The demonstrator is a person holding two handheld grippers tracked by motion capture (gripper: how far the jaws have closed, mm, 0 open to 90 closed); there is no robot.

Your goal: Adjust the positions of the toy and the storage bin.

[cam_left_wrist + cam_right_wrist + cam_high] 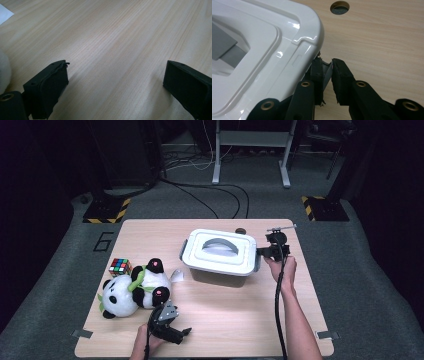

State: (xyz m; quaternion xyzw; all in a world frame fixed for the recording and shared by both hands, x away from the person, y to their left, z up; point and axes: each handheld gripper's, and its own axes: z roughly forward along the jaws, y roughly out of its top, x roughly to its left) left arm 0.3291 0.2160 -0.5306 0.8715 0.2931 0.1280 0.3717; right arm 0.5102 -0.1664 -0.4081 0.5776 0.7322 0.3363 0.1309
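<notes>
Right gripper (261, 252) at the right end of the white storage box (220, 251), jaws pressed together on the grey latch (327, 72) at that end; in the right gripper view a thin grey tab of the latch pinched between the two black pads, just under the lid's rounded corner. Box lid on, grey handle (220, 244) lying flat in the lid's recess. Box standing on the wooden table (235, 320), toward the far right part of it, a second grey latch (183, 251) showing at its left end. A round hole (339, 7) in the tabletop just beyond the box's far corner.

Left gripper (186, 332) low at the near edge of the table, held in the left hand (142, 345), jaws spread wide with nothing between them; in the left gripper view bare wood grain between the two black pads.

Panda plush (132, 290) lying on its side at the left of the table, just beyond the left gripper and well apart from the box. Colourful puzzle cube (120, 266) just behind the panda, near the table's left edge. Small white scrap of paper (177, 275) flat on the wood between panda and box
</notes>
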